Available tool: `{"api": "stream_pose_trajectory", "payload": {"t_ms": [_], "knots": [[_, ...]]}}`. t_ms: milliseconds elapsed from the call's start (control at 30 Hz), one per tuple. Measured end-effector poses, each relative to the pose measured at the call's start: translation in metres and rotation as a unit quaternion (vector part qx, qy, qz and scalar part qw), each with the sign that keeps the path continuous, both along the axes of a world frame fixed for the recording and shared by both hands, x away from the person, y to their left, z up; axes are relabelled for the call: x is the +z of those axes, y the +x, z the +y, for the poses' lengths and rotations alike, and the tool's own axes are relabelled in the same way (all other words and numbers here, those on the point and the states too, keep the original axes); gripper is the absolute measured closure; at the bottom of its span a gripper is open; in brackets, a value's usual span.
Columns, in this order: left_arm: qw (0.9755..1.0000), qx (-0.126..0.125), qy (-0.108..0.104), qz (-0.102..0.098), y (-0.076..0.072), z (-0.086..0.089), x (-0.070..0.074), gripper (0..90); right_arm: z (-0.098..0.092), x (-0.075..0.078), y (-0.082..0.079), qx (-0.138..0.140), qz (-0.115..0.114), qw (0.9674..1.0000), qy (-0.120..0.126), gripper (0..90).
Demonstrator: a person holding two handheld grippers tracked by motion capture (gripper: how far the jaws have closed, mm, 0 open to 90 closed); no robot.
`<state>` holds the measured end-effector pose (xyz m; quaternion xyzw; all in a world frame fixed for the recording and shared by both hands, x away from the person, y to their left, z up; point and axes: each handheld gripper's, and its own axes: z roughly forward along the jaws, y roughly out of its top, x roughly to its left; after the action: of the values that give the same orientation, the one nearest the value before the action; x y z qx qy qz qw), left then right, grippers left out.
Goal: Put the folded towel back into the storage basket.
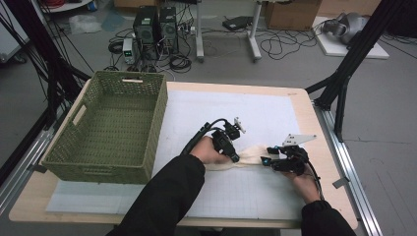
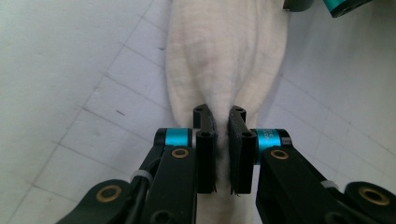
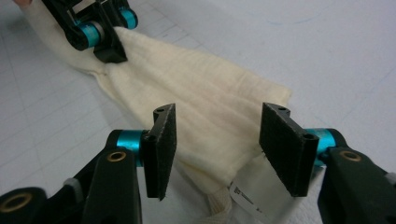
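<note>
The cream cloth (image 1: pixel 251 156) lies on the desk (image 1: pixel 305 113), at 3 o'clock from the green basket (image 1: pixel 113 128). The left claw (image 2: pixel 219 140) pinches the cloth tight. The right claw (image 3: pixel 219 140) stands wide, released.

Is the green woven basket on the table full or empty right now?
Empty. The high view looks down into the green woven basket and shows only its bare woven floor and walls; the cream cloth lies outside it on the white mat.
</note>
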<state>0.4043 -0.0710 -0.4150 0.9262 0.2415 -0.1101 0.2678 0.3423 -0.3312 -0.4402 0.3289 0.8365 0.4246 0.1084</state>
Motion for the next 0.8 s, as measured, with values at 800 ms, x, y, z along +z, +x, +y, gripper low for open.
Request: {"api": "stream_pose_trajectory", "payload": {"t_ms": [800], "knots": [[0.9992, 0.018, -0.033, -0.009, -0.012, 0.016, -0.002, 83.1, -0.020, 0.018, -0.033, -0.045, -0.025, 0.9987, 0.007, 15.6]]}}
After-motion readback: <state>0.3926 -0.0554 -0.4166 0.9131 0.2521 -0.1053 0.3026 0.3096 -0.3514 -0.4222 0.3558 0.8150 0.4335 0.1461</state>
